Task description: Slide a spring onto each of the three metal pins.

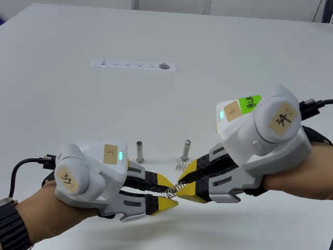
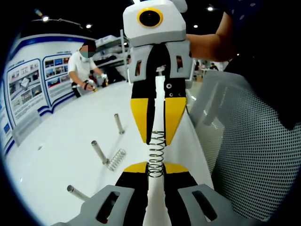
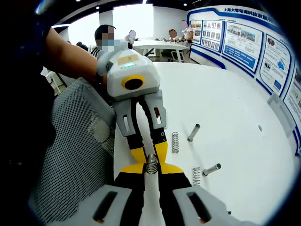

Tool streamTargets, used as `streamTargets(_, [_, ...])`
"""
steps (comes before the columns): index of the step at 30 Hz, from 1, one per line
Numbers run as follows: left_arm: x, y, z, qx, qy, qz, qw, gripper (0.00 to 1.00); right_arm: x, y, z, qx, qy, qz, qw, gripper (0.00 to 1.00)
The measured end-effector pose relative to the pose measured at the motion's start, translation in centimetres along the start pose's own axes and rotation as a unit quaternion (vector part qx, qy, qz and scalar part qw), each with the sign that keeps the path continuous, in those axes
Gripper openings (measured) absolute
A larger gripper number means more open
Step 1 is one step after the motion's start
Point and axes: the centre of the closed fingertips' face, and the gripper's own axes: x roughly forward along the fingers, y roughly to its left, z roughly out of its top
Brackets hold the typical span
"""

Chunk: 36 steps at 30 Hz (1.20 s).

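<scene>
Small silver coil spring (image 1: 174, 190): held off table, stretched level, one end pinched in left gripper (image 1: 167, 194) tips, other end in right gripper (image 1: 183, 185) tips. Short grey metal left pin (image 1: 139, 151) and right pin (image 1: 186, 150): upright on white table (image 1: 62, 104), apart. Second spring (image 1: 180, 165): lying at right pin's base. Third pin (image 2: 77, 193): seen in left gripper view.

Both claws were the same build: chunky white-grey shells, rounded rear caps, black fingers with yellow tips.
Left claw (image 1: 169, 193): tan sticker with scribble on cap, second tan sticker up top, small green light (image 1: 120, 155) next to it.
Right claw (image 1: 182, 183): same stickers, plus bright green label (image 1: 250, 102).
Black cable (image 1: 23, 165) came out back of left one, another on right.
Tiny screws (image 2: 168, 86) dotted right claw's black finger plates.
Black watch (image 1: 11, 225) sat on left wrist, dark band (image 1: 317, 136) on right.
</scene>
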Motion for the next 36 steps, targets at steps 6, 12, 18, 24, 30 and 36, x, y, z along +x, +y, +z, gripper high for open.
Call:
streamTargets(6, [-0.2,0.3,0.3,-0.013,-0.006,0.004,0.9999,0.15,-0.3,-0.1,0.0,-0.003,0.003,-0.004,1.0000,0.11])
streamTargets(12, [-0.5,0.4,0.0,-0.022,-0.005,0.008,0.9997,0.20,-0.9,-0.6,-0.6,0.001,0.011,-0.008,0.9999,0.11])
streamTargets(18, [-1.1,0.5,-0.6,-0.034,-0.004,0.014,0.9993,0.24,-2.0,-1.4,-1.7,0.003,0.034,-0.014,0.9993,0.11])
streamTargets(24, [-1.9,0.8,-1.1,-0.050,-0.006,0.025,0.9984,0.29,-3.7,-2.5,-2.9,0.005,0.062,-0.023,0.9978,0.11])
streamTargets(30, [-2.8,1.1,-1.5,-0.062,-0.008,0.039,0.9973,0.33,-5.5,-3.5,-4.1,0.006,0.093,-0.034,0.9951,0.11])
streamTargets(36, [-3.7,1.4,-1.9,-0.077,-0.013,0.056,0.9954,0.35,-7.1,-4.5,-5.3,0.008,0.125,-0.044,0.9911,0.11])
